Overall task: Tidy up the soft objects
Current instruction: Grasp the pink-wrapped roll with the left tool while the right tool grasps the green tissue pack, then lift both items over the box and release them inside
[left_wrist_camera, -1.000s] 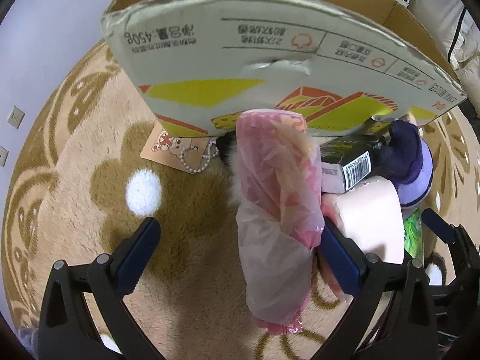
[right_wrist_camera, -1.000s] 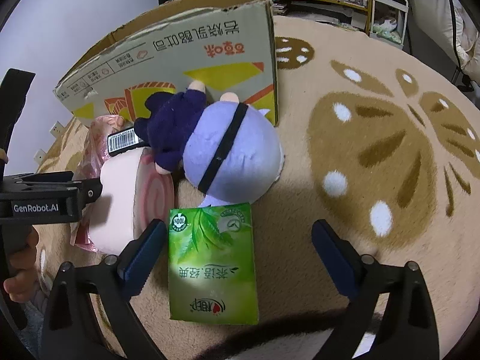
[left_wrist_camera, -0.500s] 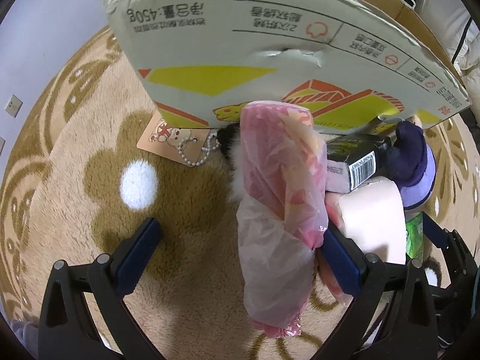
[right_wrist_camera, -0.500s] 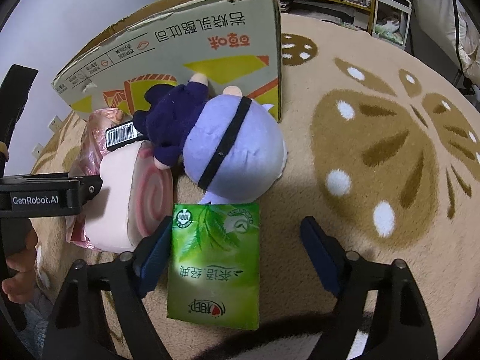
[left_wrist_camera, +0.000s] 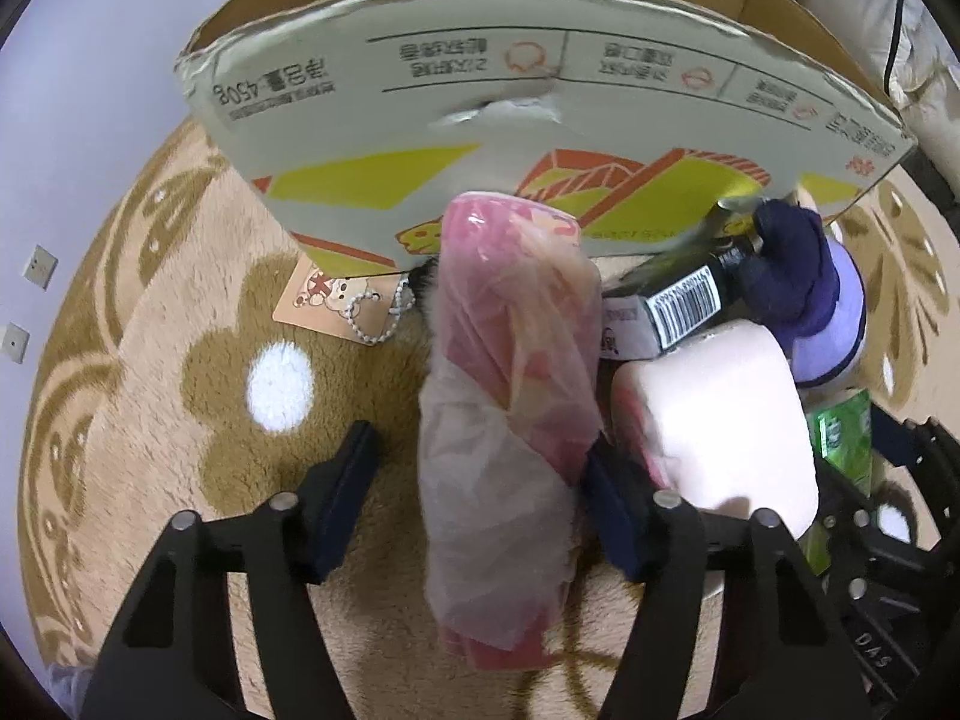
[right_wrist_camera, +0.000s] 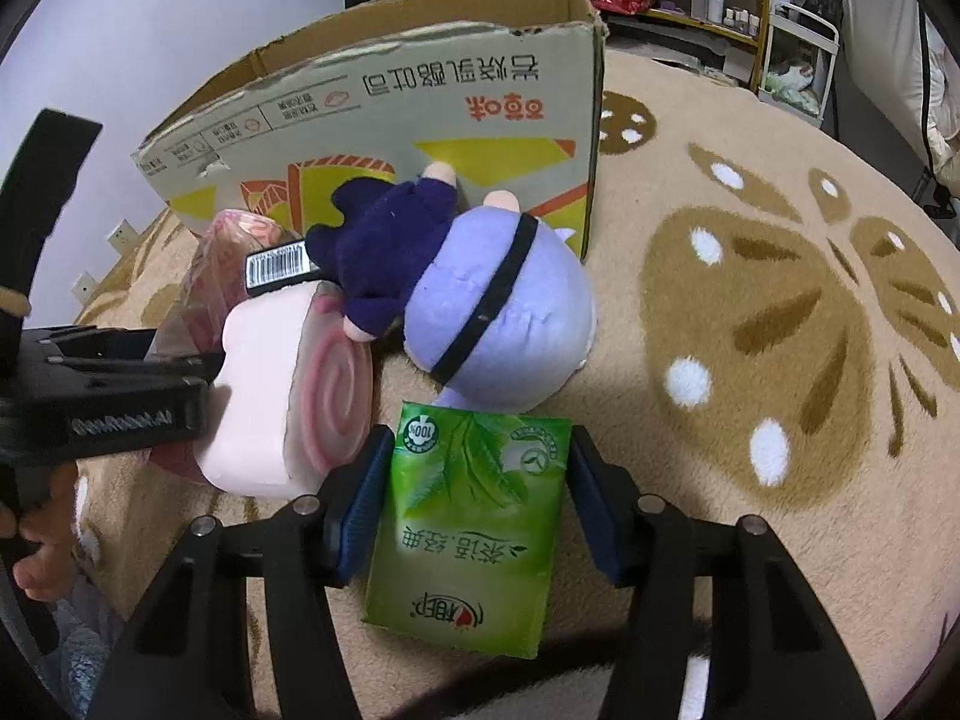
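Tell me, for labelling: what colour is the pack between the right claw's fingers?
Bright green pack, leaf-printed; clearest in the right wrist view.

The cardboard box (left_wrist_camera: 540, 138) carries upside-down print with "450g", the green tissue pack (right_wrist_camera: 474, 522) shows "100%" in a round badge, and a dark packet (left_wrist_camera: 684, 303) bears a barcode label.

Both grippers: black angular frames with silver screws; blue pads (right_wrist_camera: 360, 495); white "GenRobot.AI" lettering on the left gripper (right_wrist_camera: 120, 402)

Beige rug (right_wrist_camera: 750, 480), cardboard box (right_wrist_camera: 420, 120), purple plush (right_wrist_camera: 498, 324), green pack (right_wrist_camera: 474, 522), pink roll (right_wrist_camera: 282, 396)
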`<state>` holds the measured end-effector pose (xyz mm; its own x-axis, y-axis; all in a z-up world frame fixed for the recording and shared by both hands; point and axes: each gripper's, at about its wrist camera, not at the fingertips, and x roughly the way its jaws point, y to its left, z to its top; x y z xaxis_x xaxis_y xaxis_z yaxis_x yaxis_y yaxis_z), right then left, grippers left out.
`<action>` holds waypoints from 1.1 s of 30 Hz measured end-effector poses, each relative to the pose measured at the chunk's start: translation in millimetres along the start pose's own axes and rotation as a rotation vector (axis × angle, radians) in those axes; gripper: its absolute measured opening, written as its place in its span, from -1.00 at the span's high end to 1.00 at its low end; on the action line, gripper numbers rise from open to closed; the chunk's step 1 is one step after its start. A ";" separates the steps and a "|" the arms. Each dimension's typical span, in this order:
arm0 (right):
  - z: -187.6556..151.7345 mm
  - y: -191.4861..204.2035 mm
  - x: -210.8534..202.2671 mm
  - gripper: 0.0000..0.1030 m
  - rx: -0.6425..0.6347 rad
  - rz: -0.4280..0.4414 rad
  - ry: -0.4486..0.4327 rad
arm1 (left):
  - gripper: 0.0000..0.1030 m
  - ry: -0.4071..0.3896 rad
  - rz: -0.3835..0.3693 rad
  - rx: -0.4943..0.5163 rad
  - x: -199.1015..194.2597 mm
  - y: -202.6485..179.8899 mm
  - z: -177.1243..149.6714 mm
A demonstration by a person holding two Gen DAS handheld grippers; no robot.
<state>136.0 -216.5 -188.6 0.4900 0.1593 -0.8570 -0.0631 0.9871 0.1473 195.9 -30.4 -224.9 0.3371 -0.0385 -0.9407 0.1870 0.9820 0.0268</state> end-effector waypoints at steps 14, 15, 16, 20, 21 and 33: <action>0.4 3.5 -29.9 -0.12 -0.024 0.012 -0.081 | 0.70 -0.008 -0.029 -0.026 -26.7 17.2 -12.5; 0.9 4.7 -30.8 -0.12 -0.024 0.016 -0.085 | 0.71 -0.010 -0.033 -0.026 -27.8 19.1 -12.8; 0.9 5.7 -31.9 -0.12 -0.029 0.019 -0.089 | 0.71 -0.020 -0.022 -0.031 -29.8 21.4 -13.5; 1.9 10.6 -34.0 -0.11 -0.049 0.009 -0.094 | 0.72 -0.042 -0.027 -0.052 -44.9 33.4 -15.7; 1.7 11.8 -36.0 -0.11 -0.052 0.006 -0.099 | 0.72 -0.052 -0.026 -0.052 -49.3 34.6 -15.7; 12.8 3.5 -72.9 -0.10 -0.020 0.043 -0.224 | 0.72 -0.264 0.062 -0.023 -123.6 29.1 -2.0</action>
<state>111.3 -224.8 -119.2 0.6674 0.1953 -0.7186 -0.1041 0.9800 0.1697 157.8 3.4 -108.5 0.5771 -0.0220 -0.8164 0.1381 0.9879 0.0711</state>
